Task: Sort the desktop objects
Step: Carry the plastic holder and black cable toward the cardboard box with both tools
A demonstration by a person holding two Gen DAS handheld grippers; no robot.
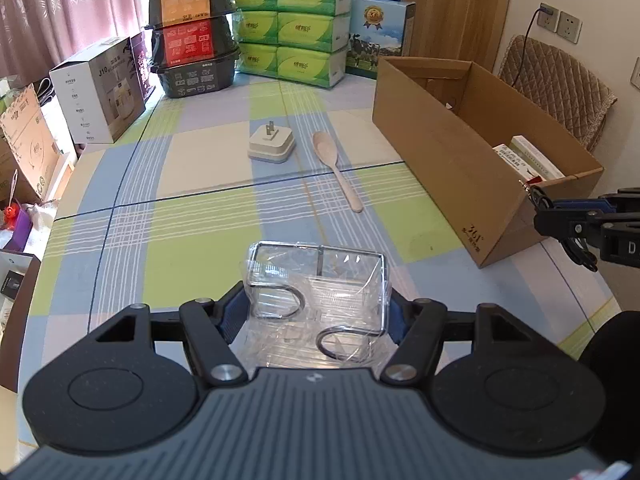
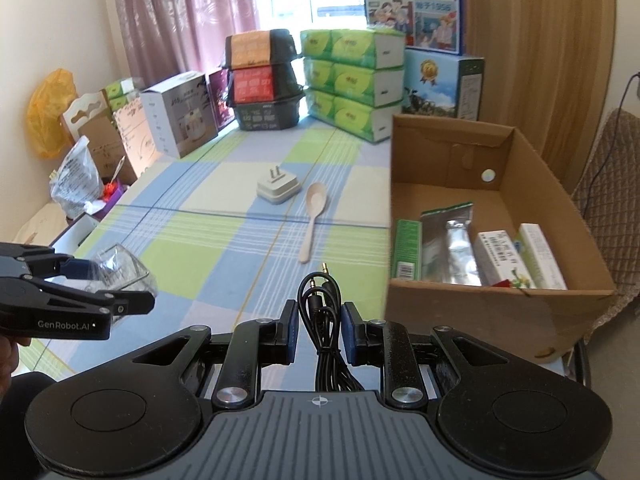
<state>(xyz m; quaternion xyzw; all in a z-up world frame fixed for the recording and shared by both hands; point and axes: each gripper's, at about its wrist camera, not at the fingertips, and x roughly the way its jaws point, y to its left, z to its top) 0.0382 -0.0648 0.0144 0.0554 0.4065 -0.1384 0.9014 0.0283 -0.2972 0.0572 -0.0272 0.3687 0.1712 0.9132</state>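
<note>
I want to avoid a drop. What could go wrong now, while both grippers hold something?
The left gripper squeezes a wire rack wrapped in slick plastic film; it may slip. The black cable in the right gripper hangs in loose loops that could catch the cardboard box rim.

Tabletop [image 1: 200, 220]: plaid in green, blue, cream. Spoon [image 1: 336, 168]: pale wood tone. Plug [image 1: 271, 145]: white. Box [image 1: 440, 152]: brown cardboard. Cable [image 2: 322, 304]: black. Tissue packs [image 1: 292, 28]: green.
</note>
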